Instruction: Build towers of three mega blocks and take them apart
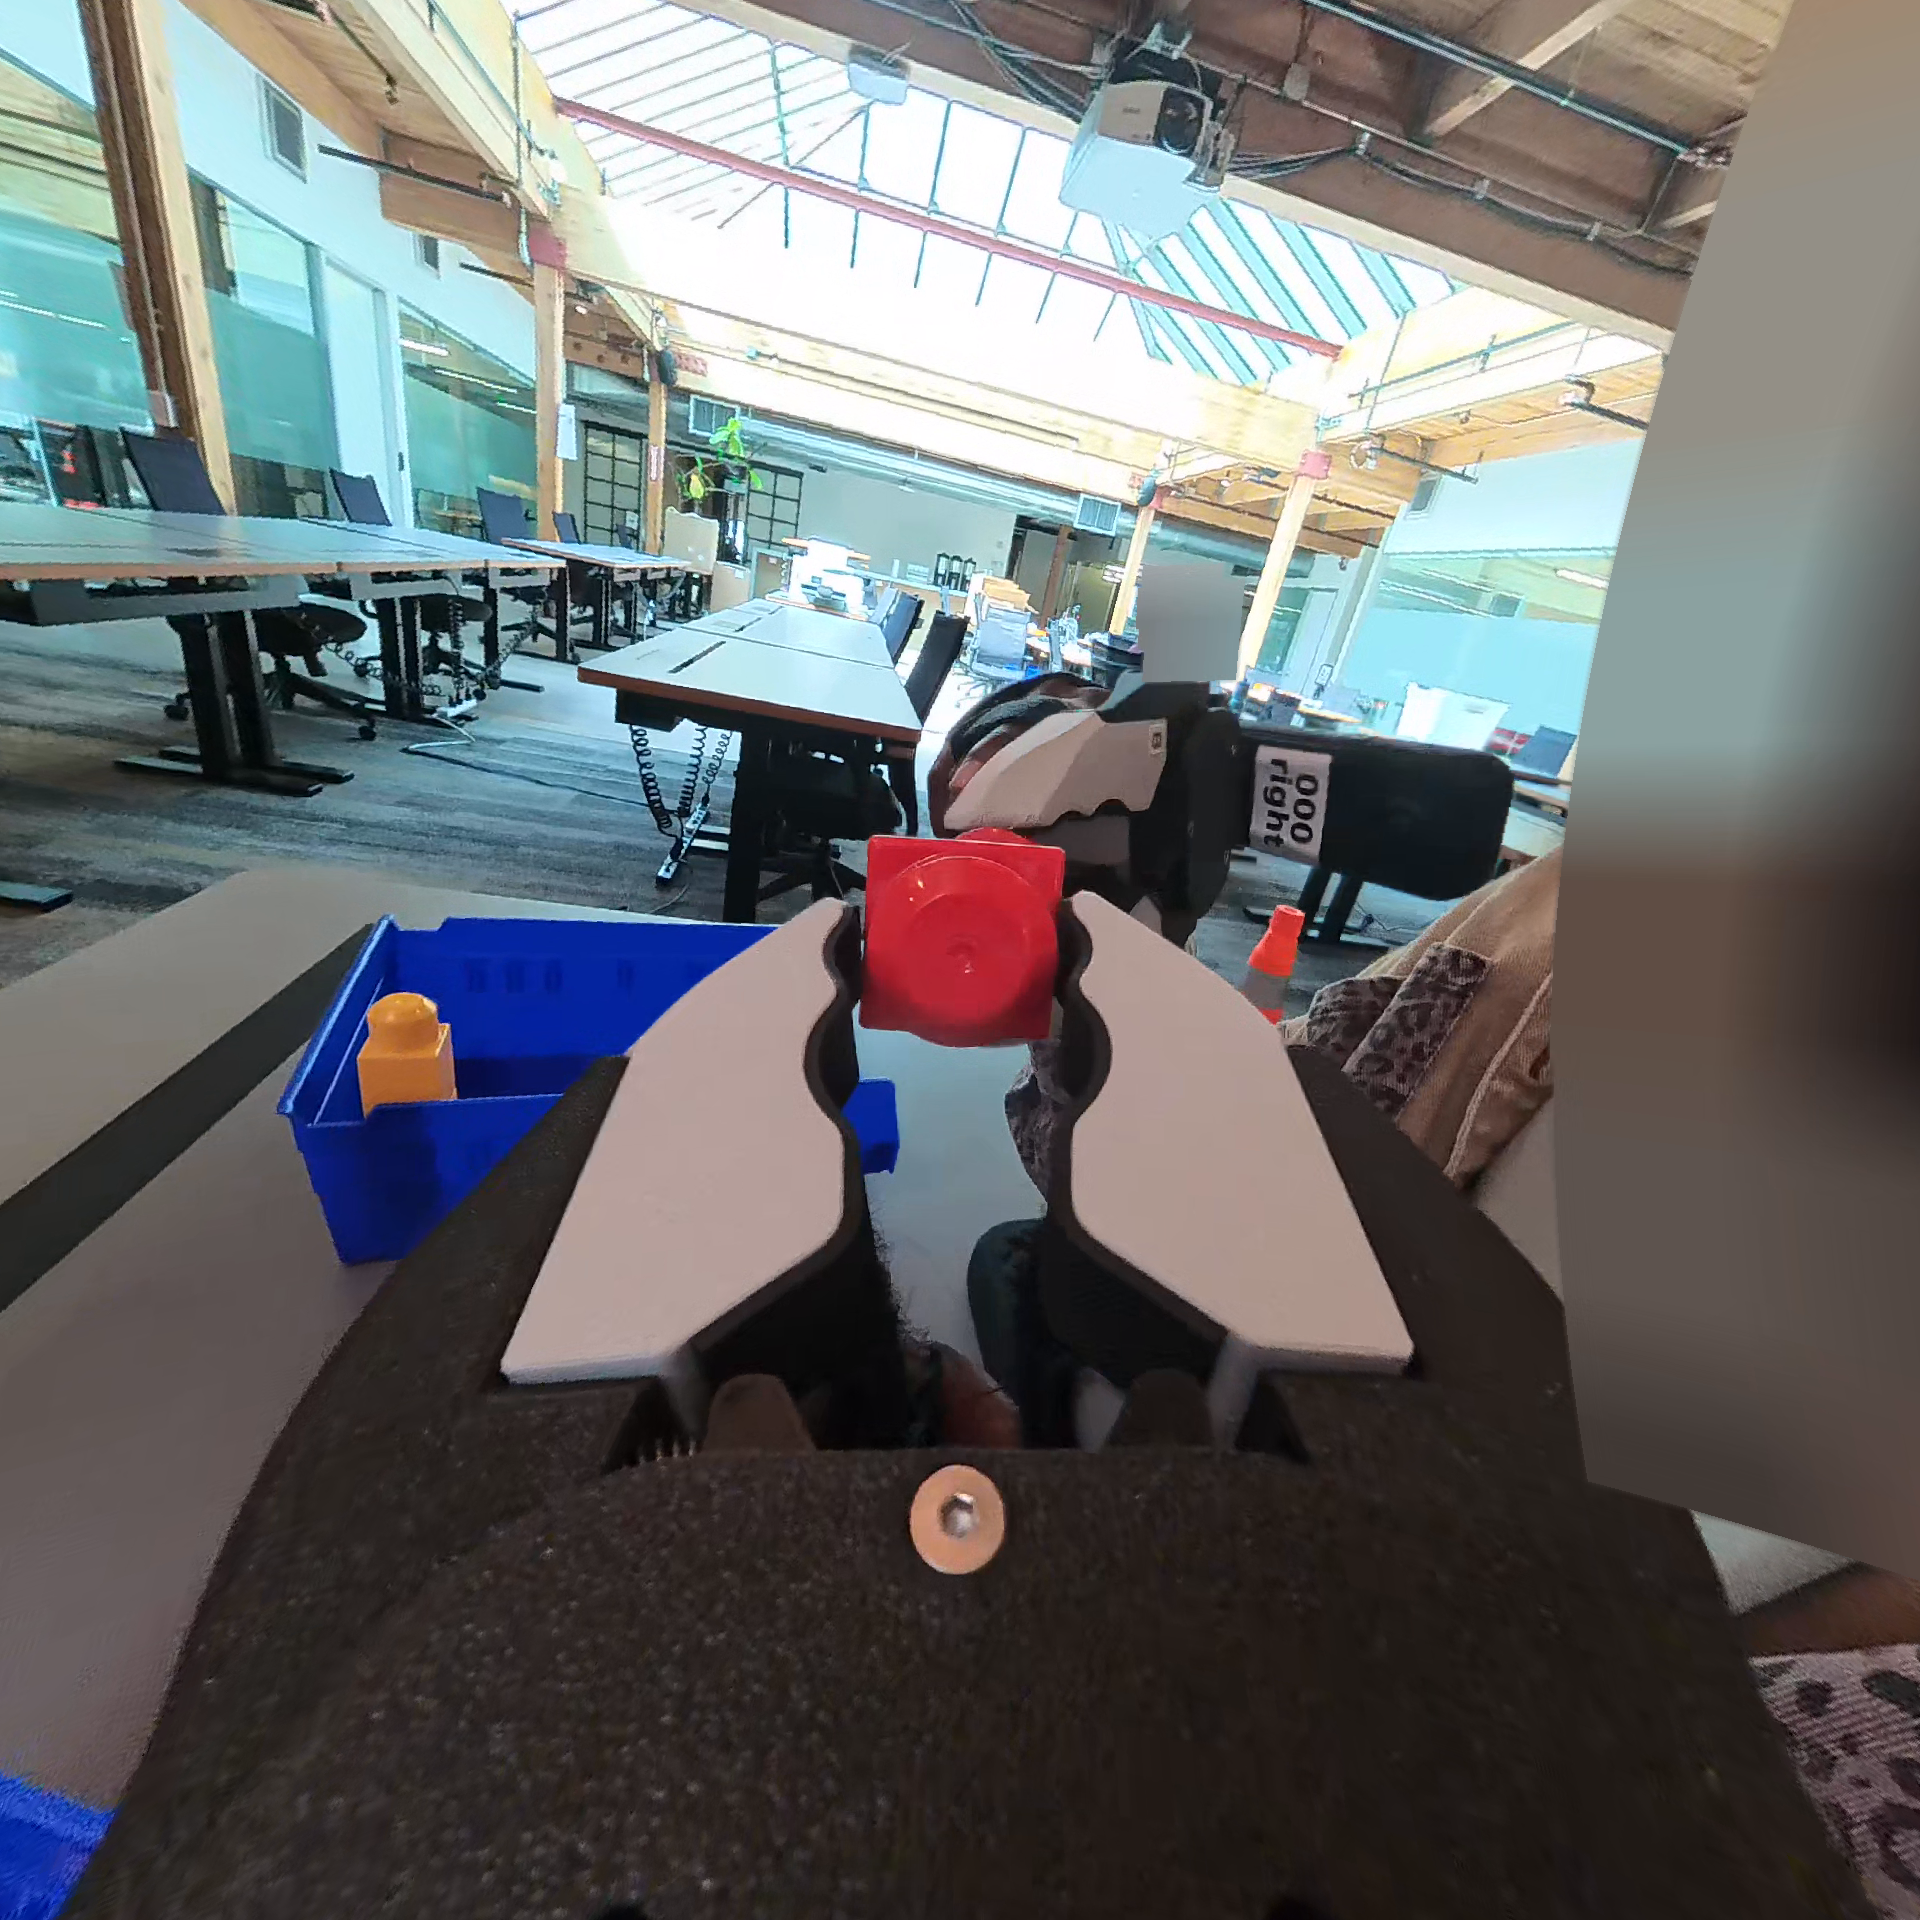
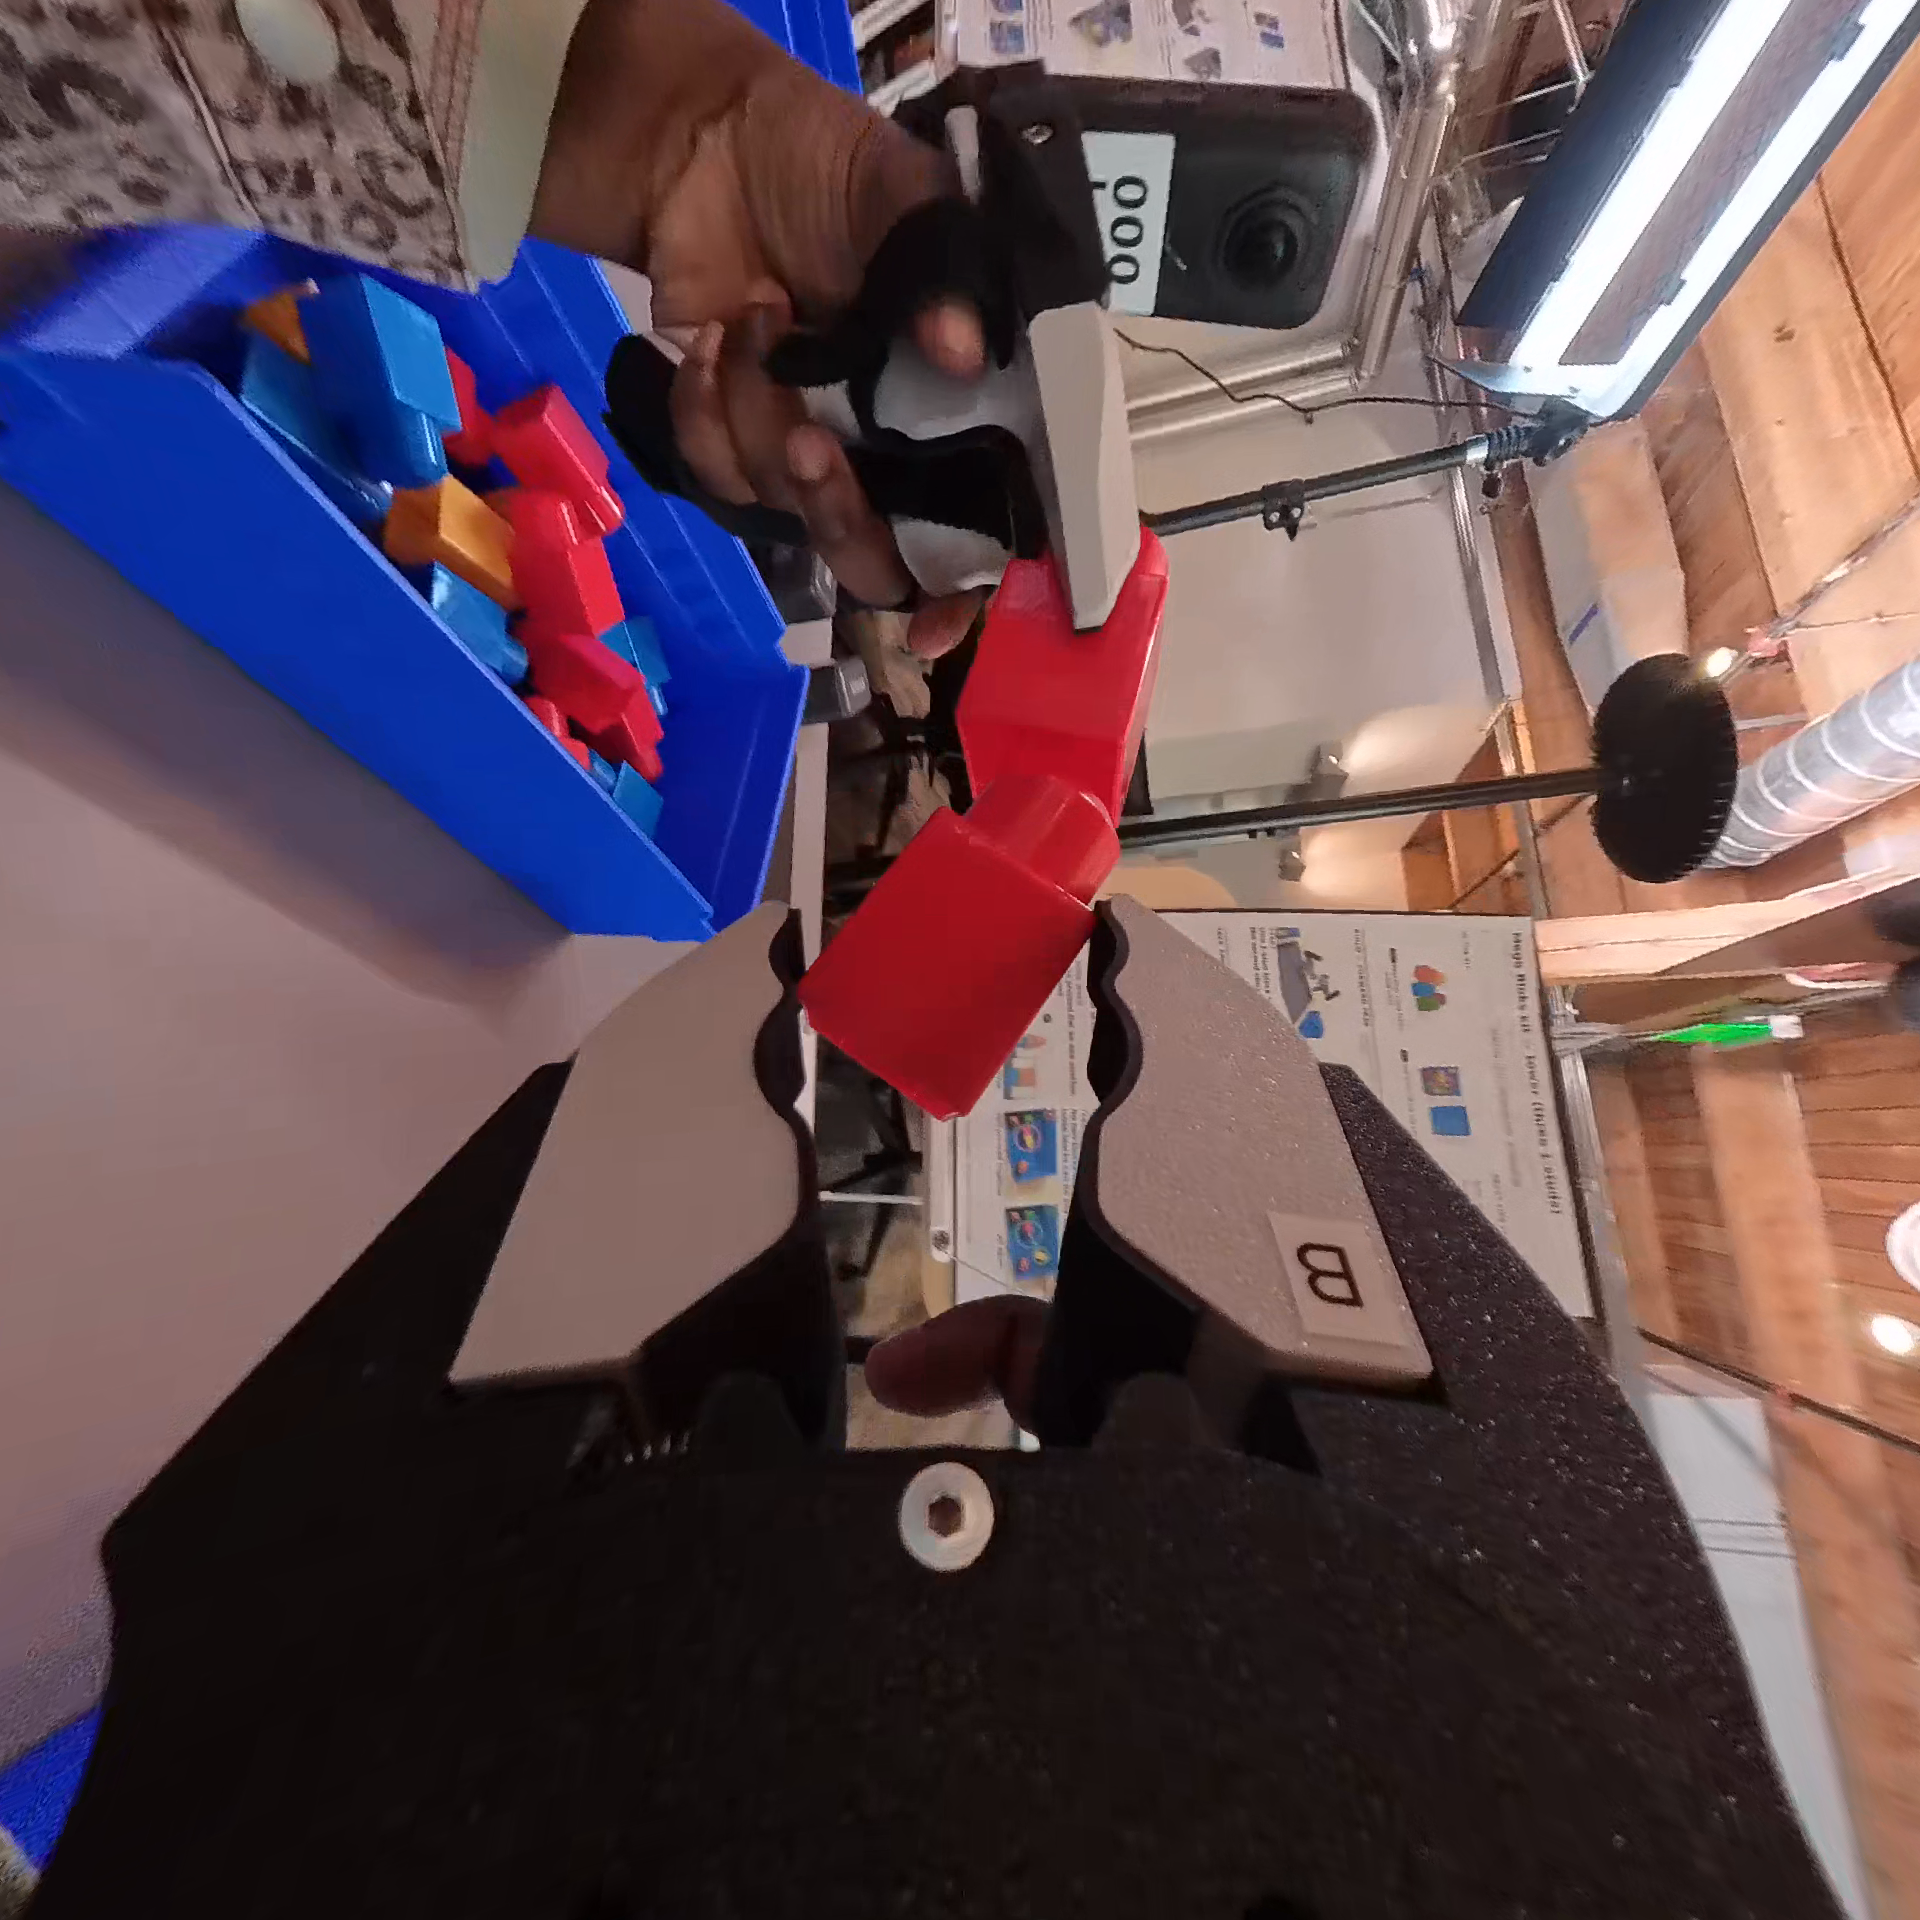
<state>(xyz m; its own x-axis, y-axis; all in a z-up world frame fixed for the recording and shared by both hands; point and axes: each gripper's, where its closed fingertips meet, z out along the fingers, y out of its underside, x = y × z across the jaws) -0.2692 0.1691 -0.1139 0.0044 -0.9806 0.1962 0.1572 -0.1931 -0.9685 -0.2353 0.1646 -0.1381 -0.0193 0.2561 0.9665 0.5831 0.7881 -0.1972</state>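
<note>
L gripper (image 1: 961, 961) pinches a red block (image 1: 961, 940) at its tips; R gripper (image 2: 951, 1013) clamps a 2nd red block (image 2: 951, 971), stud aimed at the 1st block's base, touching or nearly so, both held in the air. Progress, my read: two-block join underway, 3rd block and all teardown left. Beside the blocks, a blue bin (image 2: 343, 665) holds loose red, blue & orange blocks. Another blue bin (image 1: 582, 1132) has one orange block (image 1: 407, 1051) standing upright.
</note>
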